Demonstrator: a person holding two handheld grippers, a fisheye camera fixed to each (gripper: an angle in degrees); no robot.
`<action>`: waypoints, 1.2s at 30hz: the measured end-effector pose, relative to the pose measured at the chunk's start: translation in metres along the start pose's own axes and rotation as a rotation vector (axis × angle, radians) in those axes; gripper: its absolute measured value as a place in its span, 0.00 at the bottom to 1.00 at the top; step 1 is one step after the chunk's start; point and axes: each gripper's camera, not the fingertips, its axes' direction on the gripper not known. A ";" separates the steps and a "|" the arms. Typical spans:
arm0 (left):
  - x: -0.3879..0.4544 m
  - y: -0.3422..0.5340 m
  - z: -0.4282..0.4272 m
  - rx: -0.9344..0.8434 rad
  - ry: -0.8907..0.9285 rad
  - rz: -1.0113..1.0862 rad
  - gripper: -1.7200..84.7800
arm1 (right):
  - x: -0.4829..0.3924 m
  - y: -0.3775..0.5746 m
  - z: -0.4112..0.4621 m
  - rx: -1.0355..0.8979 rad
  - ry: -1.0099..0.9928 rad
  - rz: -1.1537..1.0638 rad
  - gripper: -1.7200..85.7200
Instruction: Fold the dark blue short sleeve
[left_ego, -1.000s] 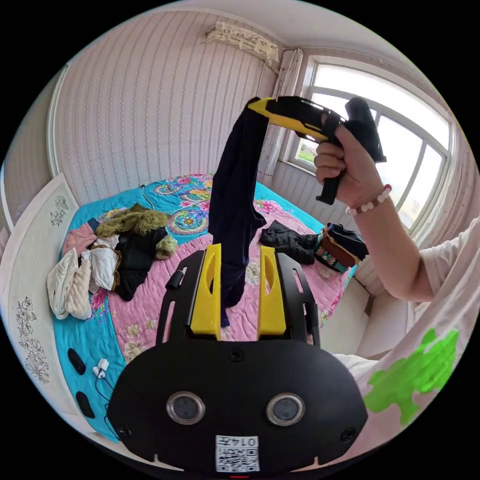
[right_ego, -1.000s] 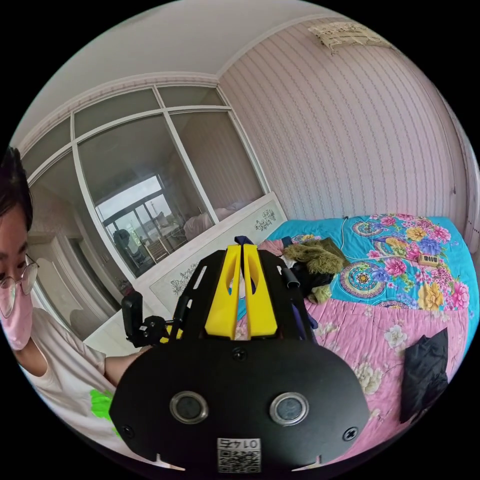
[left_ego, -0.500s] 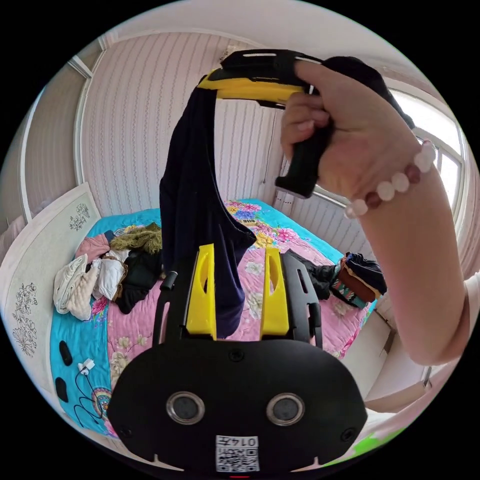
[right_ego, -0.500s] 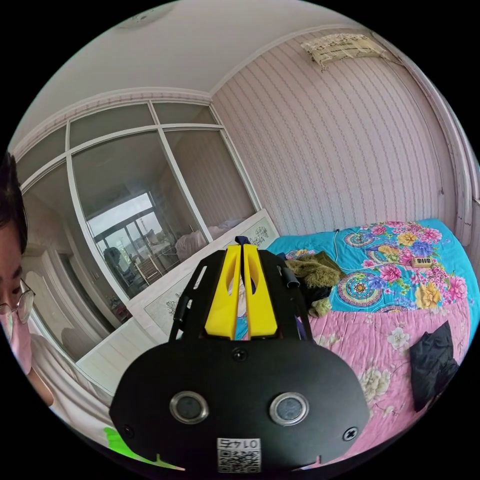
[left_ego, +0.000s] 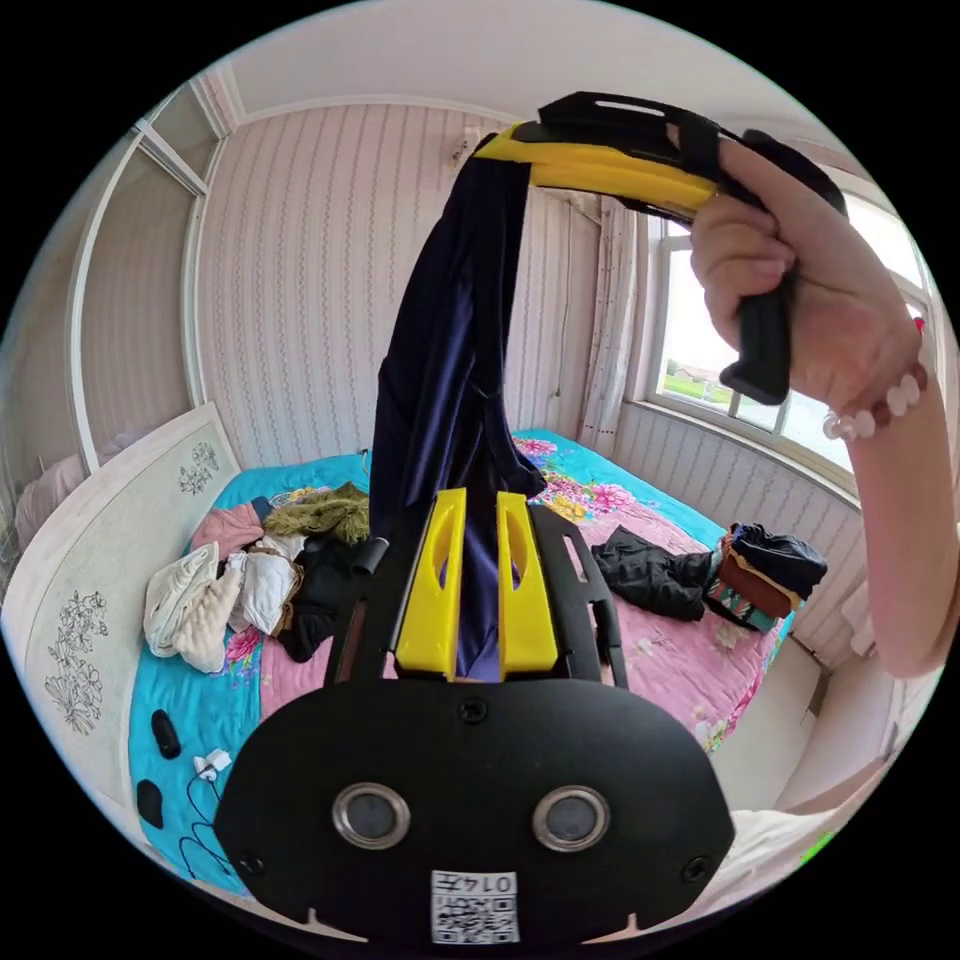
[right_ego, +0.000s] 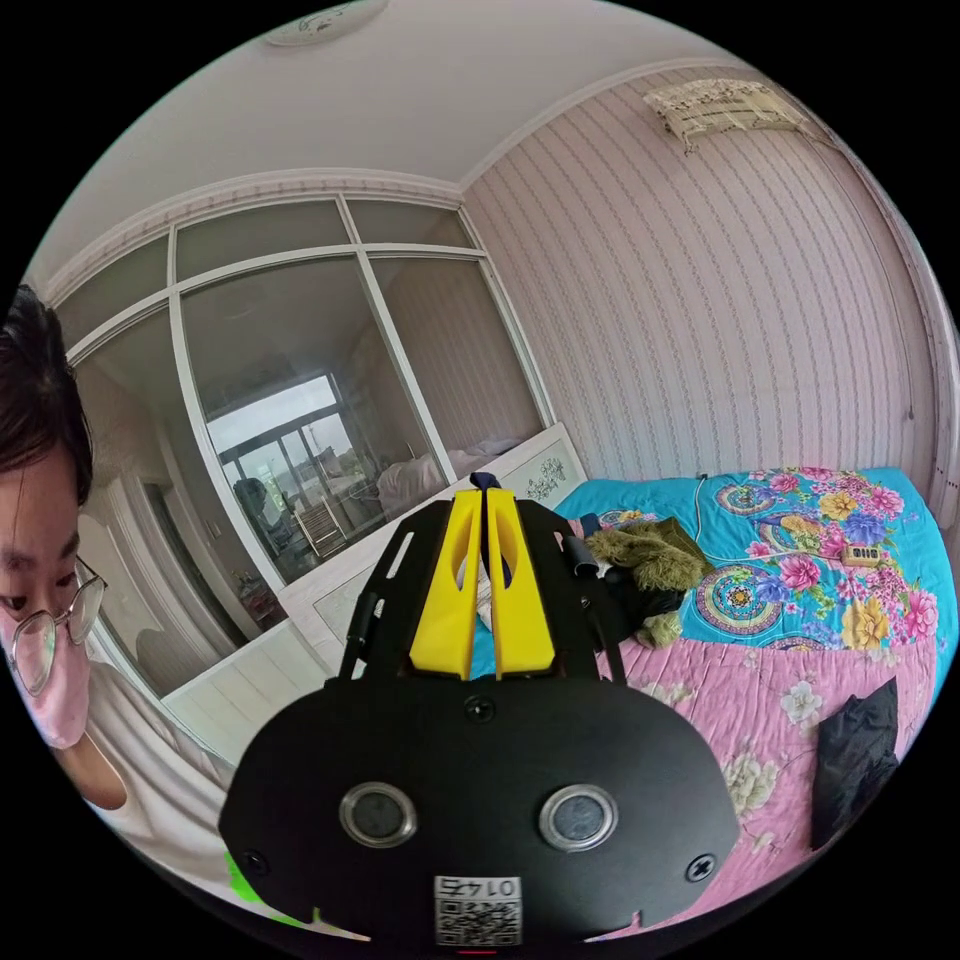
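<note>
The dark blue short-sleeve shirt (left_ego: 445, 380) hangs in the air as a long bunched strip above the bed. In the left gripper view, a hand holds my right gripper (left_ego: 500, 150) high up, shut on the shirt's top end. The lower part of the shirt runs down between the yellow jaws of my left gripper (left_ego: 481, 495), which have closed in on it; the cloth fills the narrow gap. In the right gripper view, my right gripper (right_ego: 483, 493) has its jaws pressed together, and a small tuft of the dark blue shirt (right_ego: 487, 481) sticks out at their tips.
Below lies a bed (left_ego: 650, 660) with a pink and turquoise flowered quilt. A pile of clothes (left_ego: 260, 590) sits by the headboard (left_ego: 90, 600). A black garment (left_ego: 655, 575) and a folded stack (left_ego: 765, 580) lie toward the window (left_ego: 700, 340).
My left gripper's jaws have gone from wide apart to narrow around the hanging shirt. The right gripper stays shut on the top end, held high; both cameras have shifted.
</note>
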 end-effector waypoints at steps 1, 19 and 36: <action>-0.013 -0.001 -0.002 -0.013 0.055 -0.002 0.09 | -0.002 -0.002 0.001 -0.001 -0.001 0.000 0.02; -0.037 0.035 -0.058 0.003 -0.127 -0.032 0.02 | -0.020 -0.055 0.050 0.005 0.004 -0.009 0.02; -0.060 -0.024 -0.019 -0.090 0.495 0.037 0.01 | 0.143 -0.168 0.009 -0.130 0.252 0.091 0.02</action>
